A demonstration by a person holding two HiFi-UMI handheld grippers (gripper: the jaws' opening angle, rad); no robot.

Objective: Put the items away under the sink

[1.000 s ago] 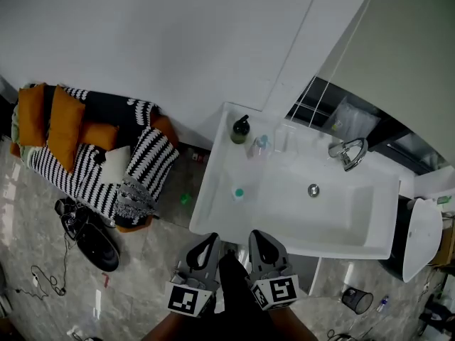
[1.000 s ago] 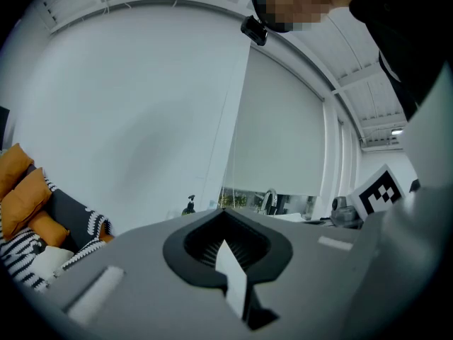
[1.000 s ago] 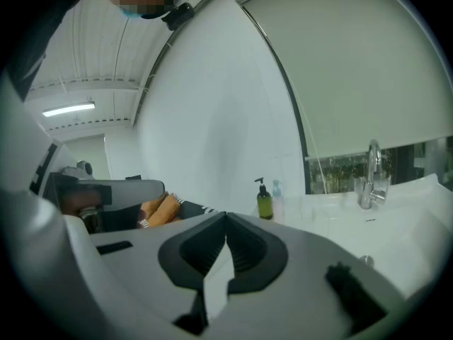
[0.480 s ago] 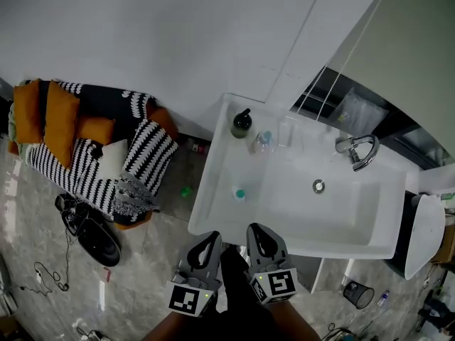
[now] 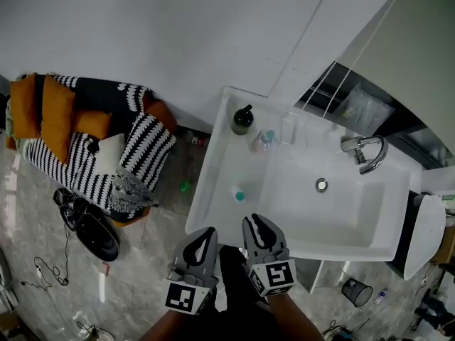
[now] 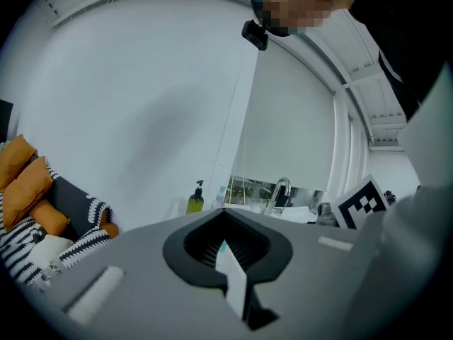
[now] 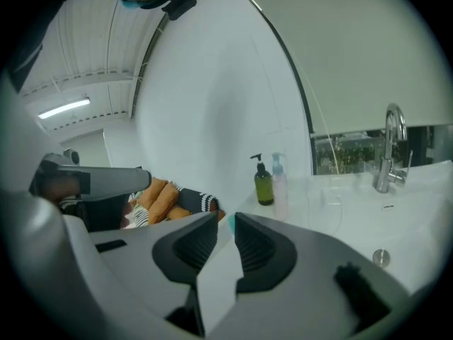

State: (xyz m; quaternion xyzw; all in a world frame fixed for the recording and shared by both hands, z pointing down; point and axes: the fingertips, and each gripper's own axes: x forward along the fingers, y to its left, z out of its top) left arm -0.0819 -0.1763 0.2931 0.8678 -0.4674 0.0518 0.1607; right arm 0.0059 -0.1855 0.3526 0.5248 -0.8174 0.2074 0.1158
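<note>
On the left rim of the white sink (image 5: 220,197) stand a dark green pump bottle (image 5: 242,120), a clear bottle with a teal top (image 5: 264,141) and a small teal-capped item (image 5: 238,194). Both bottles also show in the right gripper view, the green one (image 7: 263,183) next to the clear one (image 7: 280,183). Both grippers hover side by side at the sink's near edge. My left gripper (image 5: 202,246) (image 6: 225,211) has its tips together and holds nothing. My right gripper (image 5: 259,231) (image 7: 226,219) has just been opening; a narrow gap stands between its tips, with nothing in it.
A chrome faucet (image 5: 365,152) and drain (image 5: 321,185) are at the sink's right. A striped sofa with orange cushions (image 5: 92,148) stands to the left, a black disc (image 5: 99,244) and cables lie on the floor, and a small bin (image 5: 354,298) is at lower right.
The head view has shifted slightly, so the sink now sits a little further right. Both grippers stay at the sink's near edge, close together.
</note>
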